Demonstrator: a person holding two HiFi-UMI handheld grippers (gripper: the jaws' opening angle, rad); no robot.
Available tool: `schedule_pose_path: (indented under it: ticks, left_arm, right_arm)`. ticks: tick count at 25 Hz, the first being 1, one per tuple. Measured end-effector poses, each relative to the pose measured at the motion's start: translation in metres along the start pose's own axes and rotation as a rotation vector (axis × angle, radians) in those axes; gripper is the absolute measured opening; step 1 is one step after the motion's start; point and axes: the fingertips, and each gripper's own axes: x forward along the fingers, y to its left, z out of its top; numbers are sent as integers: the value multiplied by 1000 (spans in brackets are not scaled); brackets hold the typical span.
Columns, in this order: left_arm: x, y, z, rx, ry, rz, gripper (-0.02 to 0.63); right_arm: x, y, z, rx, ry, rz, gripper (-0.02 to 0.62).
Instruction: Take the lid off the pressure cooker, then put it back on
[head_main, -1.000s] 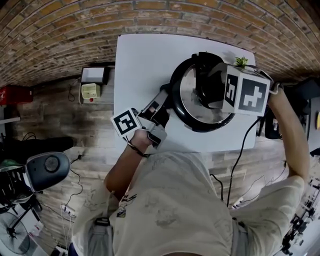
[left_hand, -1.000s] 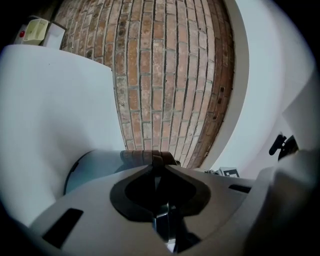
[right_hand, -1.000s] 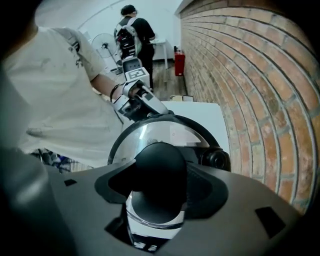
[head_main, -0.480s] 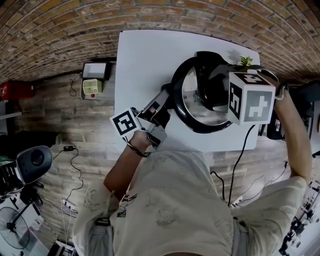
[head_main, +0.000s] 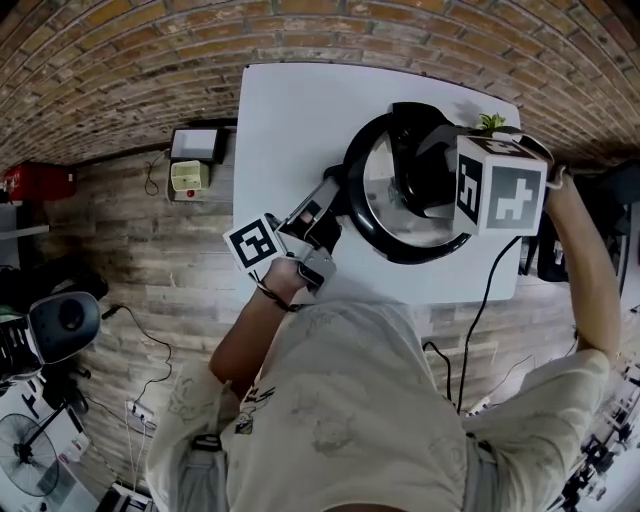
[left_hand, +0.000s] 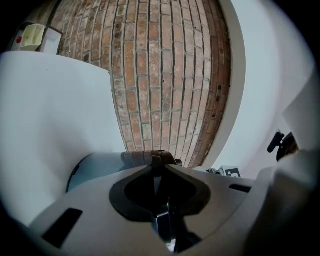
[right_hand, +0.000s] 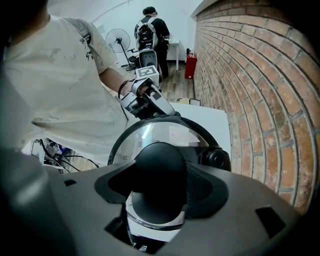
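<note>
Pressure cooker (head_main: 408, 254) stands on the white worktop (head_main: 290, 120) with its glass lid (head_main: 383, 190) on. At the cooker's left edge, the left hand-held gripper (head_main: 320, 212) lies level, clamped on the side handle (left_hand: 161, 167). Over the cooker's middle, the right hand-held gripper (head_main: 420, 188) points down, its jaws closed round the lid's black knob (right_hand: 159, 182).
</note>
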Motion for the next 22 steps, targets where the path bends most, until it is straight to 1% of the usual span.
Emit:
schedule_pose_path:
  ticks: [2, 3, 4, 5, 7, 10, 13, 16, 18, 20, 22]
  left_arm:
    - [-1, 1, 1, 26, -16, 12, 86]
    - [-3, 2, 3, 40, -26, 23, 99]
    - [-5, 4, 5, 56, -35, 37, 117]
    - [-8, 4, 7, 75, -44, 51, 139]
    - [-16, 6, 14, 144, -53, 88, 158]
    - [-31, 5, 26, 308, -57, 160, 167]
    - [-41, -9, 38, 461, -74, 174, 167]
    - [-52, -24, 48, 630, -97, 200, 167]
    - [-59, -37, 52, 748, -118, 212, 167]
    - [-67, -50, 55, 872, -138, 223, 167]
    - [-75, -63, 55, 1000, -148, 233, 167]
  right_arm:
    - [-1, -2, 1, 3, -32, -15, 302]
    - [-3, -4, 2, 8, -56, -34, 317]
    - [-6, -6, 3, 17, -83, -59, 375]
    - [-10, -8, 3, 31, -114, -83, 405]
    - [-18, -8, 7, 73, -187, -118, 405]
    - [-30, -5, 11, 133, -306, -201, 405]
    - [-48, -4, 17, 217, -477, -326, 405]
    - [-71, 2, 13, 318, -687, -480, 405]
    - [-85, 10, 4, 390, -806, -594, 405]
    - [-97, 22, -4, 479, -920, -707, 405]
    - [-106, 37, -11, 574, -1040, -793, 405]
